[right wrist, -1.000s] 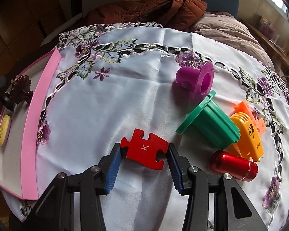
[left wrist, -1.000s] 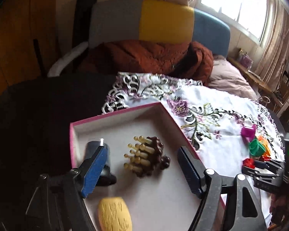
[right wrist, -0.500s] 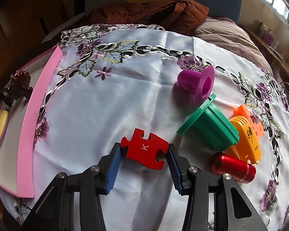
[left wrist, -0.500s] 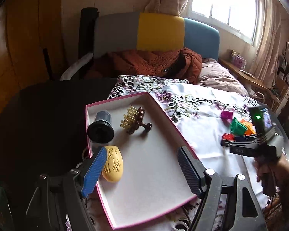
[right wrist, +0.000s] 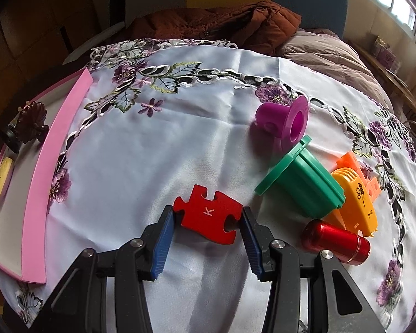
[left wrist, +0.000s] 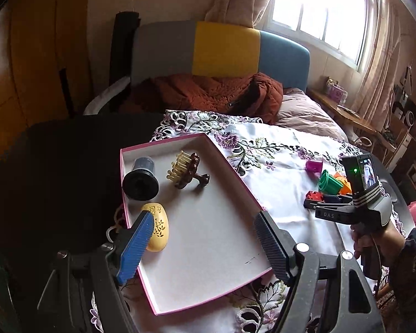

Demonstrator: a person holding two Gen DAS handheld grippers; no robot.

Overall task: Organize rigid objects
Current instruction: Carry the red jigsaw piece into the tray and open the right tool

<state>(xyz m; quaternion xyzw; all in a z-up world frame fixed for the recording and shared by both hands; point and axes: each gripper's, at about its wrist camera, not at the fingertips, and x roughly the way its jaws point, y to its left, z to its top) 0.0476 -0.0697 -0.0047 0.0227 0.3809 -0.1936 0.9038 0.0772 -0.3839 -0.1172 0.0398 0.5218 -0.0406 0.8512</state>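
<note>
Left wrist view: left gripper (left wrist: 202, 238) hangs released, empty, over the pink-rimmed tray (left wrist: 163, 304) holding a black cylinder (left wrist: 140, 177), brown hair claw (left wrist: 187, 170) and yellow oval (left wrist: 159, 229)
Right wrist view: right gripper (right wrist: 208, 222) is clenched on the red K puzzle piece (right wrist: 208, 213) on the embroidered cloth (right wrist: 152, 152), beside a green cup (right wrist: 302, 184)

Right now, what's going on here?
A person is sorting small objects into the pink tray. The right tongs are clamped on the red puzzle piece marked K, on the embroidered cloth beside the green cup and red cylinder. The left tongs hang open and empty above the tray, which holds a black cylinder, a brown hair claw and a yellow oval.
</note>
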